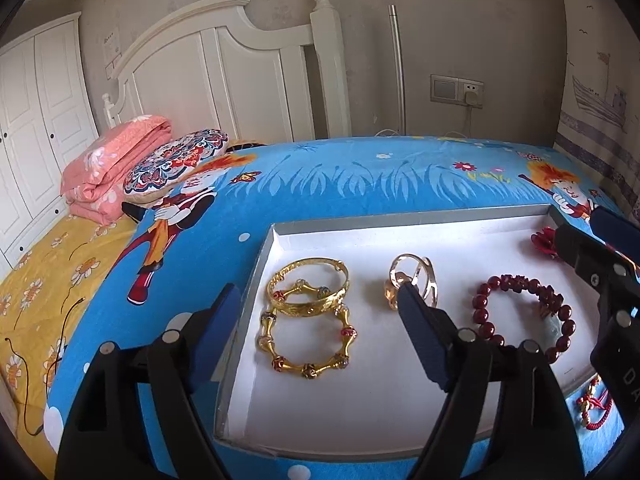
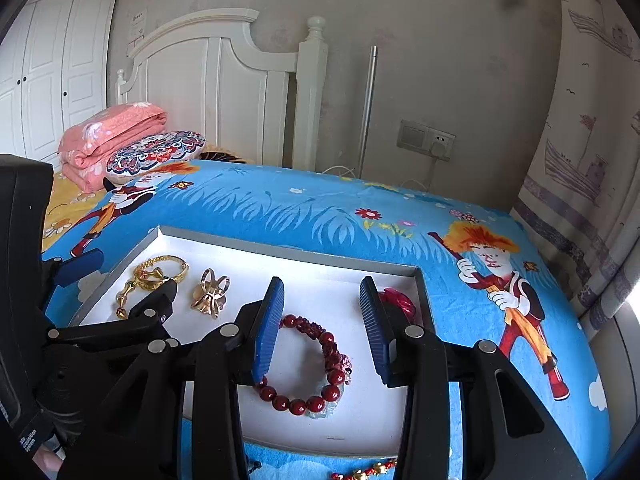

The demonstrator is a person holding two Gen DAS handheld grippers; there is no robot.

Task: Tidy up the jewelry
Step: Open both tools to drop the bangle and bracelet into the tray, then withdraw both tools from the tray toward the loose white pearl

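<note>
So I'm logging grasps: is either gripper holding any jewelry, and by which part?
Nothing is held. The left gripper and right gripper are both open above the tray.

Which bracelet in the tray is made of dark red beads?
The beaded bracelet, lying between the right gripper's open fingers. The two bangles at the tray's left end are gold metal.

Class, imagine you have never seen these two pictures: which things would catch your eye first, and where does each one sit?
First, the white tray on the bright blue cartoon bedspread, holding two gold bangles overlapping at its left, a gold ring-like piece mid-tray, and a dark red bead bracelet towards the right. The left gripper and right gripper both hover open above the tray.
</note>
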